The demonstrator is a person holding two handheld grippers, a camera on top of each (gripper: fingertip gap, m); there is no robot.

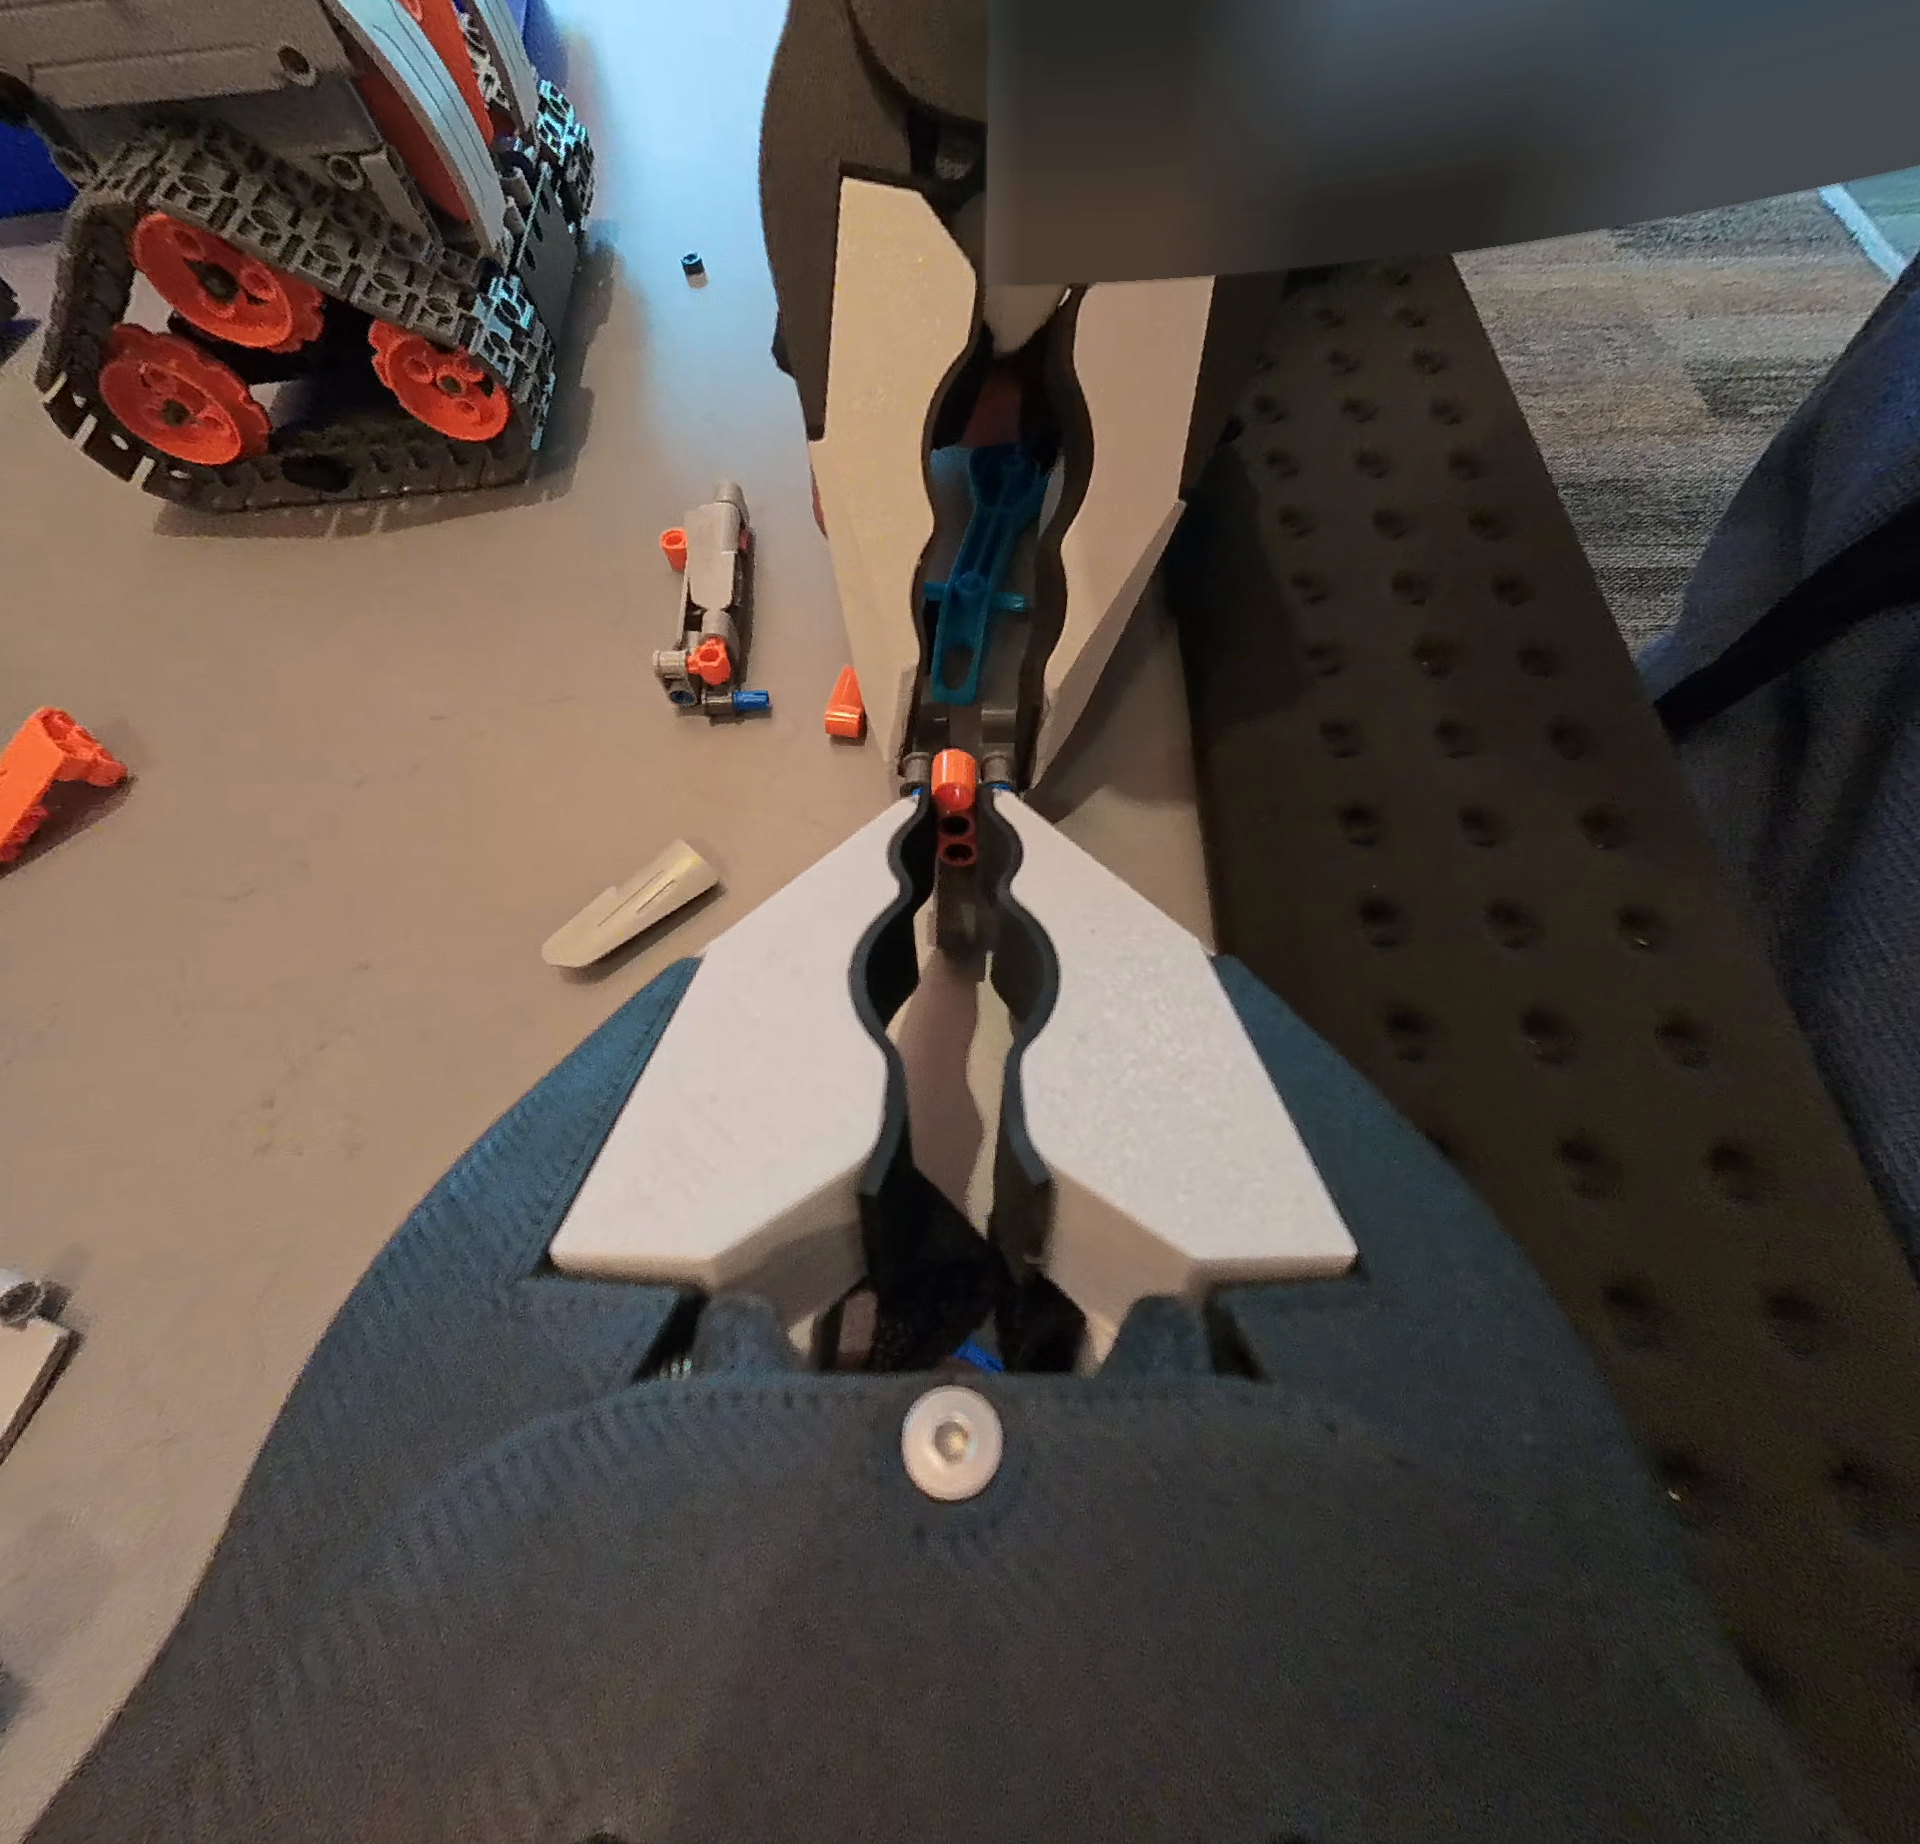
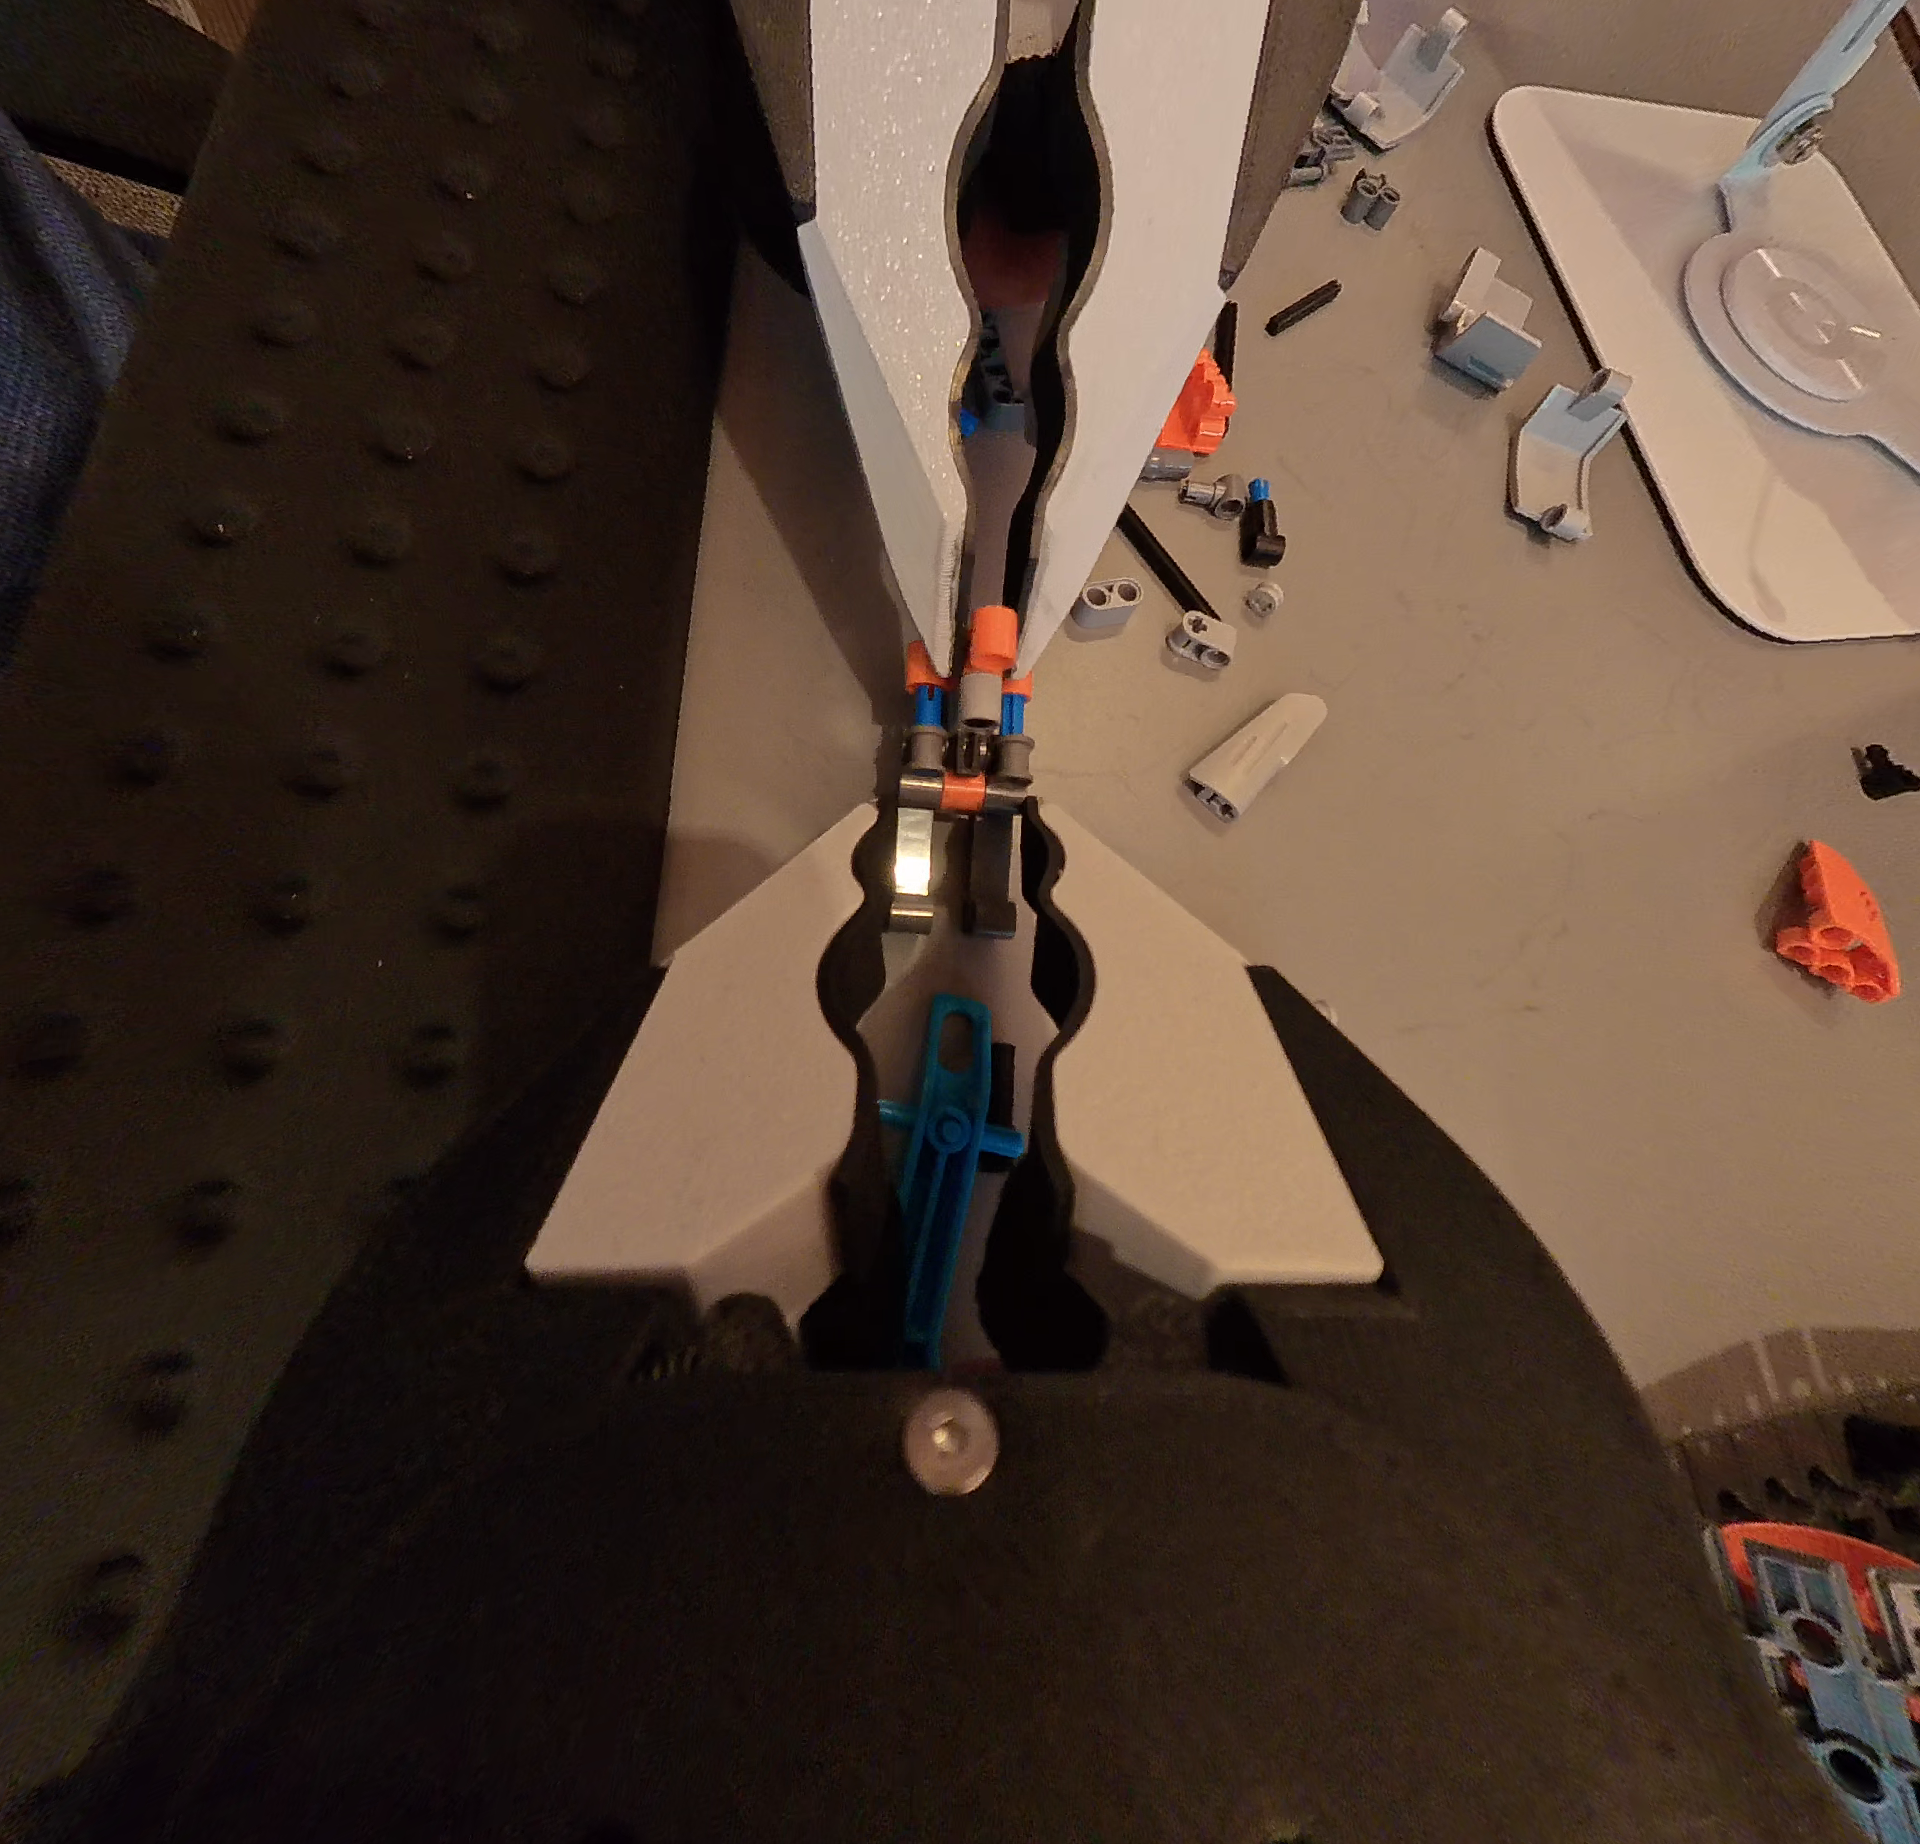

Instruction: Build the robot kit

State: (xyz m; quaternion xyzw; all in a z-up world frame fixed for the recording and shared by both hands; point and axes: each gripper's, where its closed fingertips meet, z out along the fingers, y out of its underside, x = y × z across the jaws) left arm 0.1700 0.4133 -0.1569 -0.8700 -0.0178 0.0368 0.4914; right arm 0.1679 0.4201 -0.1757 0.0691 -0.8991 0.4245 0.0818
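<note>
In the left wrist view my left gripper (image 1: 954, 807) is shut on a small dark building-toy piece with an orange connector (image 1: 954, 776) at its tip. My right gripper (image 1: 966, 745) comes in from above, tip to tip with it, shut on an assembly with a teal lever (image 1: 977, 589). In the right wrist view my right gripper (image 2: 951, 818) holds that teal lever (image 2: 940, 1171) with its grey and black arms (image 2: 914, 880) and an orange cross-connector (image 2: 961, 792). The left gripper (image 2: 985, 641) meets it from above with an orange and grey piece (image 2: 987, 651). The two held parts touch above the table edge.
A tracked model with orange wheels (image 1: 301, 267) stands at the far left of the grey table (image 1: 364, 1015). Loose parts lie near: a grey sub-assembly (image 1: 712, 599), an orange wedge (image 1: 847, 703), a grey panel (image 1: 634, 906). A white stand base (image 2: 1662, 340) sits at right. A black dimpled surface (image 2: 364, 547) borders the table. The grippers are tip to tip, or close to it.
</note>
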